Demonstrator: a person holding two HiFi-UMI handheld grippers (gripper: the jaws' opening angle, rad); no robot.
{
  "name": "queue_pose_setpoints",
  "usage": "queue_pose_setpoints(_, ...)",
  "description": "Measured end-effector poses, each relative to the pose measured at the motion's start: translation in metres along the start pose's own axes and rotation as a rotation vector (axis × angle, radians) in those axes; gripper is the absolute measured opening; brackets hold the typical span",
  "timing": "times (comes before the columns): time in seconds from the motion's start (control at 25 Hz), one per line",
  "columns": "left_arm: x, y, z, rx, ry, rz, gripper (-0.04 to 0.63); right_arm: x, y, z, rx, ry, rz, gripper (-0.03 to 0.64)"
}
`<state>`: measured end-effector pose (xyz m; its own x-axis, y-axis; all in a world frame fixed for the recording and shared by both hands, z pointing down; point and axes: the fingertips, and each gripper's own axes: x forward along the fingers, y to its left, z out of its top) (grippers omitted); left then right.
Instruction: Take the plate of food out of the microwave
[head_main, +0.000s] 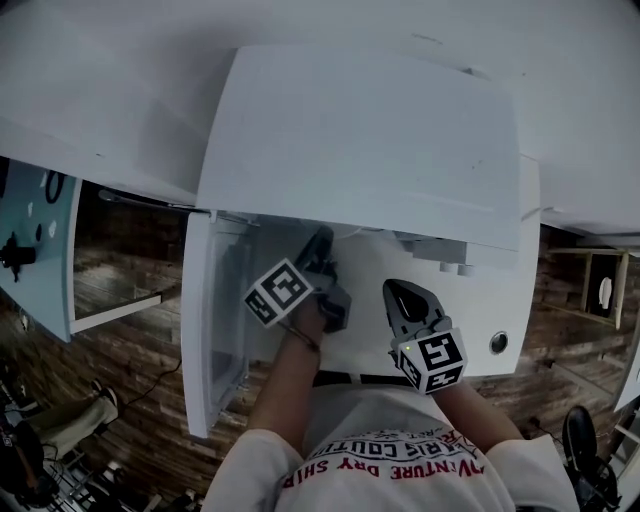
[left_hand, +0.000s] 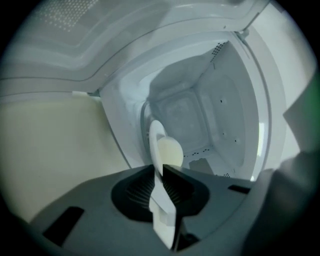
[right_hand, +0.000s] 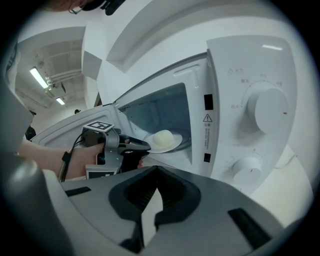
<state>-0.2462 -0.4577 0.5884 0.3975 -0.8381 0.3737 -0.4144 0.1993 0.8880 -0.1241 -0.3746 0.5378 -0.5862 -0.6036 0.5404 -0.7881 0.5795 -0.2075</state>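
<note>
A white plate (right_hand: 170, 143) with a pale mound of food (right_hand: 162, 137) sits inside the open white microwave (head_main: 360, 140). My left gripper (head_main: 322, 245) reaches into the cavity. In the left gripper view its jaws (left_hand: 161, 172) are shut on the plate's near rim (left_hand: 156, 145), seen edge on, with the food (left_hand: 170, 152) just beyond. The right gripper view shows the left gripper (right_hand: 142, 146) at the plate's edge. My right gripper (head_main: 400, 290) hangs in front of the microwave, right of the opening; its jaws (right_hand: 156, 172) meet at the tips with nothing between them.
The microwave door (head_main: 215, 320) stands swung open at the left. Two round knobs (right_hand: 267, 110) (right_hand: 247, 170) sit on the control panel right of the opening. White cavity walls (left_hand: 200, 115) surround the plate. A wooden floor (head_main: 120, 370) lies below.
</note>
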Motion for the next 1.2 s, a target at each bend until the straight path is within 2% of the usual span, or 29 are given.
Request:
queue_pose_setpoints(0.16,-0.007,-0.008,0.000,-0.030,-0.022,-0.045,0.028,-0.005,-0.006,0.002,0.009,-0.019,-0.014,0.003)
queue_pose_setpoints(0.28,-0.012,-0.020,-0.005,0.001,-0.030,-0.082,0.020,-0.013,-0.009,0.001,0.014,-0.035,-0.013,0.003)
queue_pose_setpoints(0.68,-0.039,-0.024,-0.027,-0.093,-0.065,-0.153,0.018,-0.037,-0.010,-0.009,-0.020,-0.035,-0.010,0.003)
queue_pose_setpoints(0.96,-0.082,-0.052,-0.048,-0.176,-0.121,-0.257,0.018,-0.058,-0.009,-0.009,-0.051,-0.067,0.004,0.003)
queue_pose_setpoints(1.12,-0.119,-0.067,-0.066,-0.149,-0.145,-0.276,0.018,-0.074,-0.005,-0.004,-0.072,-0.101,0.021,0.003)
queue_pose_setpoints(1.2,-0.135,-0.074,-0.074,-0.159,-0.160,-0.288,0.018,-0.083,-0.001,0.000,-0.082,-0.118,0.034,0.003)
